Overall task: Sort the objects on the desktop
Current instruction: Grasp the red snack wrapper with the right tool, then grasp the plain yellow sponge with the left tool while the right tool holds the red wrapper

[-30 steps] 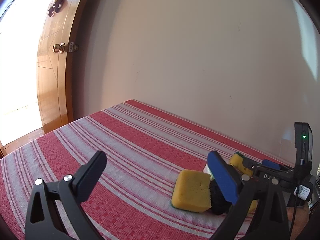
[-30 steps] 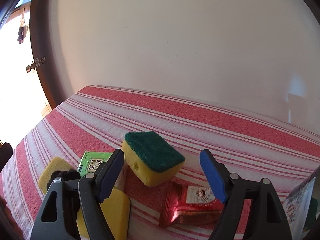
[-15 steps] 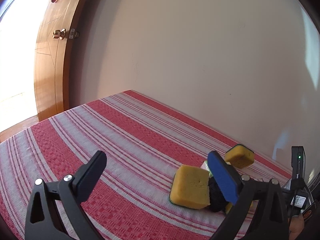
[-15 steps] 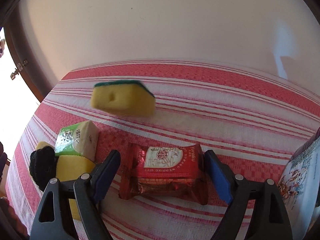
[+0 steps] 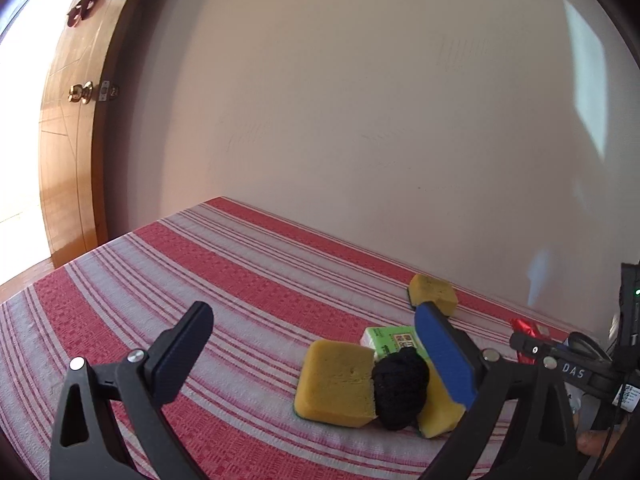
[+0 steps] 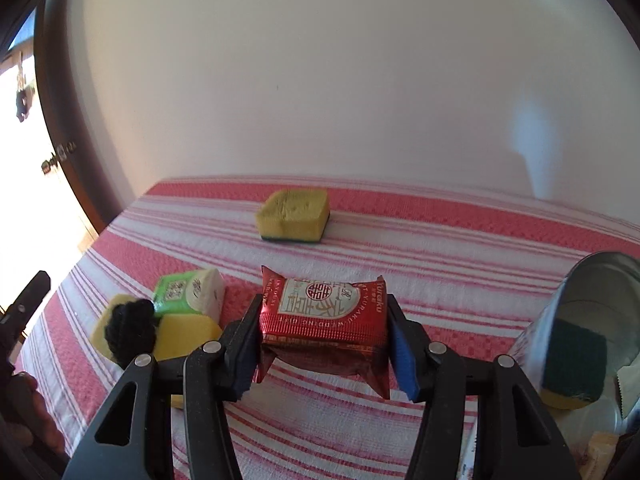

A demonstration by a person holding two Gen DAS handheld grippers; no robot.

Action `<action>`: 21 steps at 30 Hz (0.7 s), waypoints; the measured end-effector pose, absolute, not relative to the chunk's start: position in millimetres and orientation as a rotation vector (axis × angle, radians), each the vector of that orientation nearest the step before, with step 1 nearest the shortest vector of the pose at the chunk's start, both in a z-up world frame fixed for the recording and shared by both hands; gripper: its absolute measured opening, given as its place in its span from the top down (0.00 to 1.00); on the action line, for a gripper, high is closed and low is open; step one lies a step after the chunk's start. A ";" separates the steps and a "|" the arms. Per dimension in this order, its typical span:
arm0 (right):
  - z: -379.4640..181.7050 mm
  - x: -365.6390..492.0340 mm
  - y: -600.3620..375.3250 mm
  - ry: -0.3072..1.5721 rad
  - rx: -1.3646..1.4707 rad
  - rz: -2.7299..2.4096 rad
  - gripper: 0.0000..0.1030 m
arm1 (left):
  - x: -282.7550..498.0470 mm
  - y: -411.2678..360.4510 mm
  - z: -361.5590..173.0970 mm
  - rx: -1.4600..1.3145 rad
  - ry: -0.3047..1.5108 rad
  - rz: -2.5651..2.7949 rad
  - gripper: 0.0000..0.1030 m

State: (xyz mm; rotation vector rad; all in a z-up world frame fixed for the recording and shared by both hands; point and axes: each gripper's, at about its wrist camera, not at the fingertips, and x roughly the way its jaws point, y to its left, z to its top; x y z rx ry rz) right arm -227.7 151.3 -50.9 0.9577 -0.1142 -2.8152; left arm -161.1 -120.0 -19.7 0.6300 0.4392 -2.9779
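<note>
Right gripper [image 6: 322,350] jaws closing on the red packet [image 6: 324,312]; both pads already look pressed to its sides, packet low over the striped cloth [image 6: 440,240]. Left gripper [image 5: 316,354] jaws wide apart, nothing between them, above the cloth. Near the wall lies one sponge [image 6: 294,216], green side down. Left cluster: green pack [image 6: 188,292], black ball [image 6: 130,326], two more yellow sponges [image 5: 336,384]. Foil bag [image 6: 592,320] at right, seemingly a sponge inside.

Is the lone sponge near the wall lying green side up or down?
Green side down. In the right wrist view the sponge shows its yellow foam on top, with the dark green scouring layer against the striped cloth.
</note>
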 end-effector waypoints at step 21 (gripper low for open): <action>-9.8 -172.0 153.8 0.072 0.421 -3.109 0.43 | -408.7 46.4 -71.1 1.549 0.221 -2.740 0.04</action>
